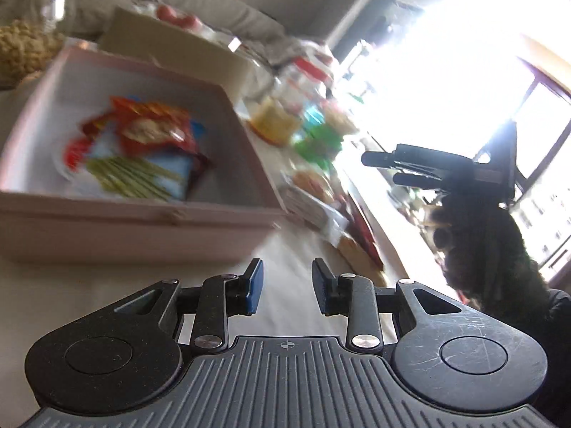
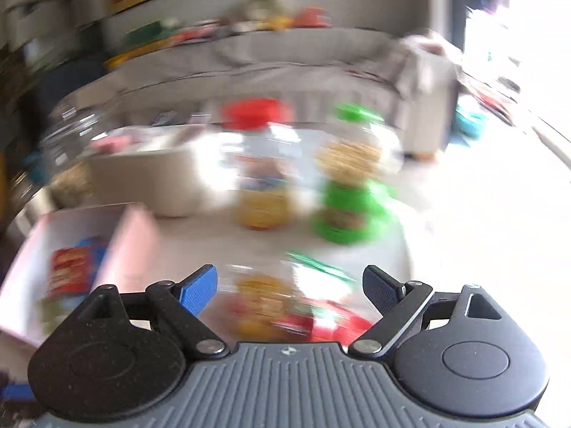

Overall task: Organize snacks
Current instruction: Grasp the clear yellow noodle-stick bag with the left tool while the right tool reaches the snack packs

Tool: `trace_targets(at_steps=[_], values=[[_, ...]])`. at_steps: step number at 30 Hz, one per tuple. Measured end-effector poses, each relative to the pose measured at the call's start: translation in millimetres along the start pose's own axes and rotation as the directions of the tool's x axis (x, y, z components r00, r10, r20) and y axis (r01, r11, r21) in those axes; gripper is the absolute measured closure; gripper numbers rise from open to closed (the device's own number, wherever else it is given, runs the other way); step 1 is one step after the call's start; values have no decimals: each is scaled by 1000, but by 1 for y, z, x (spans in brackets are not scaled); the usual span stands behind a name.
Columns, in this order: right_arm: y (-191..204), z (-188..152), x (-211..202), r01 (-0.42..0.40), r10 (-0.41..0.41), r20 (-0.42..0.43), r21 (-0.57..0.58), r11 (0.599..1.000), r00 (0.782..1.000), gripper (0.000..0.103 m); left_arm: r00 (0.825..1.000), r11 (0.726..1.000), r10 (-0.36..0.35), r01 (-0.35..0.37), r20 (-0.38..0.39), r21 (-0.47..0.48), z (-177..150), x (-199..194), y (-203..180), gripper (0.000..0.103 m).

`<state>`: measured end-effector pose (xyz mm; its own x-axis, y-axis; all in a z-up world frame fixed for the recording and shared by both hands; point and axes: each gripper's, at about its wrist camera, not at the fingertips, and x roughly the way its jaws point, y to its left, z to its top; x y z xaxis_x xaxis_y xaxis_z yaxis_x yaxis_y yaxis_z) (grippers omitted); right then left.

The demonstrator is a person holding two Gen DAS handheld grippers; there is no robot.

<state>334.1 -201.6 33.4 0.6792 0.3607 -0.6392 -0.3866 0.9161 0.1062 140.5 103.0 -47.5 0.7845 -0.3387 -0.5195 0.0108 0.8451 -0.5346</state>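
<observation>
A pink box (image 1: 228, 221) on the white table holds several snack packets (image 1: 142, 142), red, blue and green. My left gripper (image 1: 287, 287) hovers over bare tabletop just right of the box's near corner, open with nothing between its fingers. More loose packets (image 1: 321, 192) lie along the table's right side. A dark-sleeved hand holds my right gripper (image 1: 392, 167) above them. In the blurred right wrist view, my right gripper (image 2: 291, 287) stands wide open above red and yellow packets (image 2: 271, 306); its pads touch nothing. The pink box (image 2: 135, 235) lies to its left.
A red-lidded jar (image 2: 257, 164) and two stacked green-lidded jars (image 2: 353, 185) stand behind the packets. A beige box (image 1: 171, 42) and a large glass jar of snacks (image 1: 28, 46) sit beyond the pink box. A grey sofa (image 2: 285, 57) is behind the table, a bright window to the right.
</observation>
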Motion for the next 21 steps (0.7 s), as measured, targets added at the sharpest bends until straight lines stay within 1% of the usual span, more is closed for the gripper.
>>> trace_targets(at_steps=[2, 5, 6, 8, 9, 11, 12, 13, 14, 18, 21], values=[[-12, -11, 10, 23, -23, -6, 10, 1000, 1000, 14, 999, 1000, -11, 11, -31, 13, -6, 9, -10, 69], [-21, -20, 29, -30, 31, -18, 46, 998, 999, 14, 998, 999, -2, 5, -62, 47, -9, 19, -19, 70], [-24, -21, 35, -42, 43, -9, 63, 997, 999, 14, 998, 998, 6, -2, -65, 55, -8, 20, -21, 70], [-26, -16, 48, -32, 31, 15, 86, 996, 999, 14, 998, 998, 27, -24, -62, 59, -7, 22, -23, 70], [-26, -12, 56, -25, 24, 12, 91, 996, 1000, 14, 997, 998, 40, -36, -59, 58, -7, 22, -22, 70], [-25, -7, 75, -26, 28, -19, 89, 996, 999, 14, 997, 997, 64, -61, -51, 52, -6, 21, -20, 70], [-24, -8, 85, -37, 41, -45, 89, 995, 998, 18, 996, 996, 73, -70, -45, 53, -7, 20, -19, 70], [-22, -10, 91, -59, 65, -69, 91, 994, 995, 34, 996, 995, 81, -78, -39, 54, -7, 19, -18, 70], [-21, -14, 92, -97, 106, -97, 98, 991, 990, 44, 996, 995, 87, -85, -34, 56, -7, 18, -16, 70], [-8, -39, 69, -161, 168, -98, 77, 984, 981, 46, 995, 995, 93, -92, -27, 43, -6, 23, -10, 70], [6, -64, 40, -258, 265, -119, 71, 964, 957, 46, 996, 996, 88, -87, -32, 33, -5, 29, -8, 70]])
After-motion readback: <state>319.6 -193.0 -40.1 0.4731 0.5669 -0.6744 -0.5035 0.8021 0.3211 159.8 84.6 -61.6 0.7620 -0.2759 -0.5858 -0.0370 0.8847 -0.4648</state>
